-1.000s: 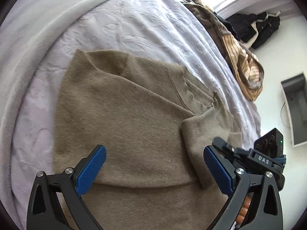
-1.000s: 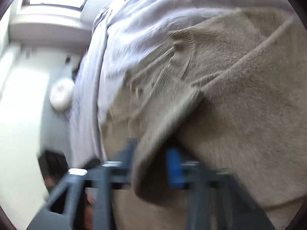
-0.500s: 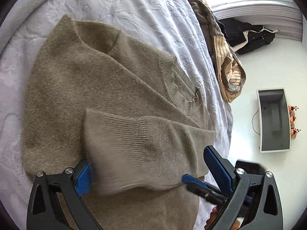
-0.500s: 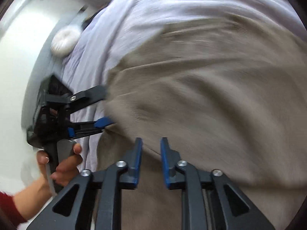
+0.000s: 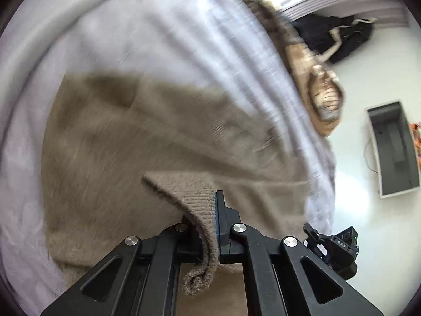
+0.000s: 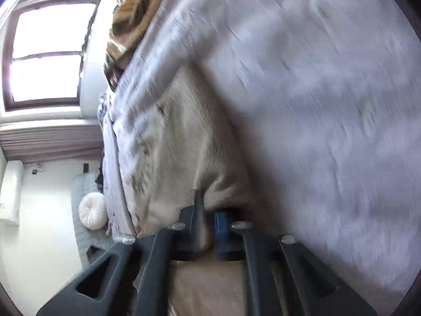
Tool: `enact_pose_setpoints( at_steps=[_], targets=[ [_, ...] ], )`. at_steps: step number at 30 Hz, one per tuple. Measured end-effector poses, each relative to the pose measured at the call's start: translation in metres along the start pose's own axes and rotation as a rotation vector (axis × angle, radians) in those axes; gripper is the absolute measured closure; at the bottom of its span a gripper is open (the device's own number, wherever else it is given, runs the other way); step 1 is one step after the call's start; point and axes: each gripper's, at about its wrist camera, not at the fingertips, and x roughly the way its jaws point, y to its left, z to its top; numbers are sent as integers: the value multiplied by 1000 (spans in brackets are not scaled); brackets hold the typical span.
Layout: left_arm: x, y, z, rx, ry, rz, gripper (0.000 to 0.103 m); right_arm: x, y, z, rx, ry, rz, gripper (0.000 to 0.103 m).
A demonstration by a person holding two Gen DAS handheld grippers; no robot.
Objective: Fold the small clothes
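A tan knit sweater [image 5: 126, 142] lies spread on the lilac bedspread [image 5: 163, 34]. My left gripper [image 5: 213, 200] is shut on the ribbed cuff of its sleeve [image 5: 194, 192], which is pinched between the pads and hangs down in a roll behind them. In the blurred right wrist view the sweater [image 6: 179, 144] looks pale, and my right gripper [image 6: 209, 205] is shut on a bunched edge of it, with bedspread [image 6: 315, 105] to the right. The right gripper [image 5: 334, 245] also shows at the lower right of the left wrist view, off the bed's edge.
A heap of brown and striped clothes [image 5: 323, 100] lies along the far edge of the bed, seen too as brown clothes [image 6: 131, 13]. A black garment [image 5: 339, 36] and a grey box [image 5: 394, 147] are on the white floor. A window [image 6: 44, 52] and a round white cushion [image 6: 92, 210] lie to the left.
My left gripper has gone from wide open to shut on the sleeve cuff that was laid between its jaws. My right gripper let go of the sleeve, swung aside and shut again on the sweater's edge.
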Motion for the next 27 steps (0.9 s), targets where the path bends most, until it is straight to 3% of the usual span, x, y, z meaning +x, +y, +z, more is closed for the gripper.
enact_pose_setpoints(
  at_steps=[3, 5, 9, 11, 12, 13, 15, 18, 20, 21, 23, 25, 27],
  targets=[
    [-5, -11, 9, 50, -34, -9, 97, -9, 18, 8, -82, -53, 29, 97],
    [5, -4, 10, 51, -8, 27, 97, -9, 16, 11, -106, -45, -2, 97],
    [21, 25, -9, 28, 78, 111, 97, 10, 1, 3, -166, 131, -160, 91],
    [21, 33, -16, 26, 88, 110, 97, 0, 11, -4, -244, 141, -187, 84],
    [21, 36, -18, 21, 86, 106, 97, -10, 19, -7, -291, 119, -186, 75],
    [21, 37, -18, 17, 84, 105, 97, -20, 26, -6, -329, 88, -171, 60],
    [22, 35, -16, 21, 79, 118, 97, -29, 35, 4, -362, 35, -174, 51],
    [22, 26, -12, 41, 82, 149, 97, -8, 35, 28, -331, 75, -215, 52],
    [19, 13, -8, 73, 72, 155, 97, 19, 28, 39, -277, 141, -250, 86],
    [15, 5, -6, 114, 54, 173, 97, 28, 30, 40, -276, 157, -255, 94],
    [15, 1, -6, 176, 44, 233, 97, 28, 34, 39, -367, 135, -327, 94],
    [21, 12, -6, 182, 84, 302, 97, 32, 35, 33, -441, 130, -384, 94],
    [17, 25, -10, 165, 92, 315, 97, 32, 29, 34, -427, 122, -382, 94]
  ],
)
